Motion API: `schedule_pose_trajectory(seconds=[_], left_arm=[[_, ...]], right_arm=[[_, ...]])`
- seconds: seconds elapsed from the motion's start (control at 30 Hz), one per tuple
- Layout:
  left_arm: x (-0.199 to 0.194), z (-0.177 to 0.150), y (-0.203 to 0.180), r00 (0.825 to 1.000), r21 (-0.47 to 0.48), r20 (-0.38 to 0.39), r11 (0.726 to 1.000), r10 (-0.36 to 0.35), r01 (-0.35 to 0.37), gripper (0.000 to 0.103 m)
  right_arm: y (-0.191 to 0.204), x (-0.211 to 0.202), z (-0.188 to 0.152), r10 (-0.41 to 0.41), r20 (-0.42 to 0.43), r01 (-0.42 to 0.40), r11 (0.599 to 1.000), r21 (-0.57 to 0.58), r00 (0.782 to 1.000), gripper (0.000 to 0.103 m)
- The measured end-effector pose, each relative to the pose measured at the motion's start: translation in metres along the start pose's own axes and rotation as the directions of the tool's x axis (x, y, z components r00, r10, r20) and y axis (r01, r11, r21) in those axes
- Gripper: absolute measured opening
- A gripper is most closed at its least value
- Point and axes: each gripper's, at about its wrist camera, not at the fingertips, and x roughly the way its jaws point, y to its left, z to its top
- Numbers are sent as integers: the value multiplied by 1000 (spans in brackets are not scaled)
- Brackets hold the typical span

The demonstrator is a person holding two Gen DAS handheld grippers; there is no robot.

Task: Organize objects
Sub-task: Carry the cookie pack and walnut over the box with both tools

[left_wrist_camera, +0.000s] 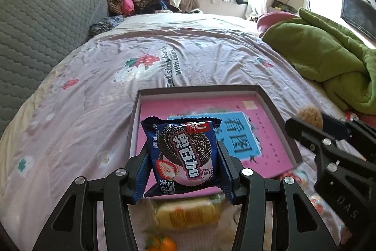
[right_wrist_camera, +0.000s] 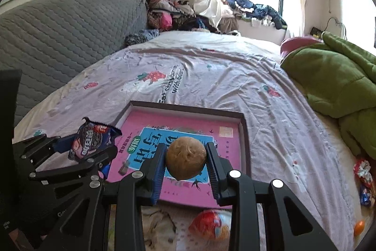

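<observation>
One cookie packet point(left_wrist_camera: 185, 157), one ball point(right_wrist_camera: 186, 158), perhaps four wrapped snacks point(right_wrist_camera: 211, 224).

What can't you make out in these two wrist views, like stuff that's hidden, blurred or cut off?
- Left wrist view: yellow packet below the cookie packet is blurred; its print is unreadable.
- Left wrist view: orange item is cut off by the bottom edge.
- Right wrist view: the book cover in the box is partly hidden by the brown ball.
- Right wrist view: small wrapped items at right are too small to identify.

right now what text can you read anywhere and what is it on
"Eat strawberries with bears!" on the bedsheet.
"奥百加" on the blue cookie packet in the left tongs.
"看图" on the pink book in the box.
"DAS" on the right tongs.
Smaller print: unreadable.
</observation>
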Motion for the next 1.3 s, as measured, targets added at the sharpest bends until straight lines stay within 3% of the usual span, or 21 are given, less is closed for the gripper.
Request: schedule_pose_trajectory(seconds=[0.13,0.3,0.6,1.0,1.3], left_arm=[[29,9,7,996,-37,-64,998,-60,57,53],[65,10,10,990,-17,-137,999,-35,33,53],[111,2,15,960,-26,-274,999,-49,43,53],[127,-6,19,951,-36,-306,999,-37,27,53],[115,-6,15,950,-26,-308,999,-41,34,54]], right_arm=[[-2,30,6,13,-58,-13,1000,-1,998,34],[-6,69,8,12,-155,-12,1000,-1,988,34],[-14,116,-5,-14,-281,19,1000,16,960,34],[-27,151,-19,-1,-406,34,997,74,914,34],[-34,142,-15,41,-391,6,993,118,919,39]])
